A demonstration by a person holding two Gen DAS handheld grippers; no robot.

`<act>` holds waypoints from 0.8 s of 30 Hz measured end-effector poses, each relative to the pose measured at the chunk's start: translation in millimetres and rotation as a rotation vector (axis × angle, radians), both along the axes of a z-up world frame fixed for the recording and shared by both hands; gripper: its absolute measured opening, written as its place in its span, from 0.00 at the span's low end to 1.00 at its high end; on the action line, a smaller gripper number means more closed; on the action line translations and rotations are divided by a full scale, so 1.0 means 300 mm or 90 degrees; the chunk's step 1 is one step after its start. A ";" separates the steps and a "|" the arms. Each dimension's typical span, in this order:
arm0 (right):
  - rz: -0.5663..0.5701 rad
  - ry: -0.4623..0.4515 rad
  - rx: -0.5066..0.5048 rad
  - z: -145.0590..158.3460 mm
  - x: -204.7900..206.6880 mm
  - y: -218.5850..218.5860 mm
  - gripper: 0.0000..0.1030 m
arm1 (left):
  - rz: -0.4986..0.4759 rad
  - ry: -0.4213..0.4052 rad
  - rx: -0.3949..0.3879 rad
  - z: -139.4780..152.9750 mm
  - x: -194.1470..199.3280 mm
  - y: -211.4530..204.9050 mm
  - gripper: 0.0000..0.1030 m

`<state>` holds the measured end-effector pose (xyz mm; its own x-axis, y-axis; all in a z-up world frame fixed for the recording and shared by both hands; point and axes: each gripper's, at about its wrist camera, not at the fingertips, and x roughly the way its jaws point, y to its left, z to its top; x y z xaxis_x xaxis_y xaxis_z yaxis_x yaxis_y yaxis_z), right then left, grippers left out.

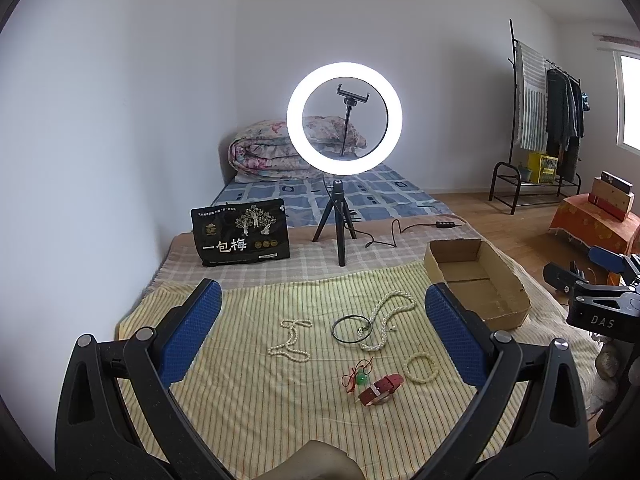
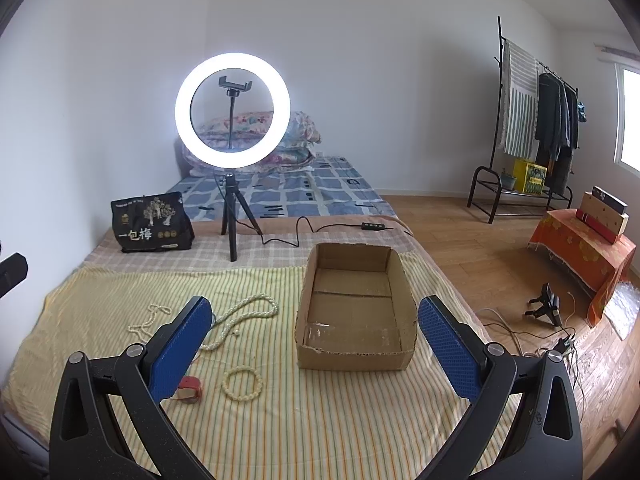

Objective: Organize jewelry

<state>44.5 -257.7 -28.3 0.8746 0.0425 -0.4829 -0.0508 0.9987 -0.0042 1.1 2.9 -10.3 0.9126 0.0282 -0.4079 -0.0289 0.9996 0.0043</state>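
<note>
Jewelry lies on a yellow striped cloth [image 1: 248, 400]: a small pearl necklace [image 1: 291, 340], a long pearl necklace [image 1: 386, 318], a black bangle [image 1: 350, 330], a bead bracelet [image 1: 419, 367], a red-strap watch [image 1: 380, 390] and a green pendant on red cord [image 1: 360, 376]. An empty cardboard box [image 2: 354, 308] stands to their right. My left gripper [image 1: 322, 312] is open above the jewelry. My right gripper [image 2: 316, 324] is open in front of the box. The right wrist view shows the bracelet [image 2: 242, 384], the long necklace [image 2: 244, 316] and part of the watch [image 2: 190, 388].
A lit ring light on a tripod [image 1: 344, 120] and a black snack bag [image 1: 240, 232] stand behind the cloth. The light's cable [image 2: 304, 232] runs past the box. Beyond lie a folded quilt [image 1: 264, 148], a clothes rack [image 2: 532, 112] and cables on the floor [image 2: 540, 328].
</note>
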 end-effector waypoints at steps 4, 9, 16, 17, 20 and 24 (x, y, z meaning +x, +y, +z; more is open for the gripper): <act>0.004 0.003 -0.002 -0.003 0.001 0.003 0.99 | 0.003 0.003 0.002 -0.006 0.003 0.004 1.00; 0.011 0.015 -0.005 -0.014 0.015 0.007 0.99 | 0.010 0.011 0.005 -0.013 0.007 0.011 1.00; 0.046 0.046 -0.013 -0.068 0.033 0.010 0.99 | 0.024 0.042 0.001 -0.043 0.044 0.074 1.00; 0.056 0.049 -0.013 -0.078 0.033 0.012 0.99 | 0.024 0.050 0.001 -0.051 0.052 0.084 1.00; 0.095 0.054 -0.023 -0.112 0.035 0.027 0.99 | 0.026 0.073 -0.004 -0.079 0.069 0.115 1.00; 0.132 0.087 -0.041 -0.164 0.056 0.045 0.99 | 0.004 0.093 -0.006 -0.120 0.081 0.128 1.00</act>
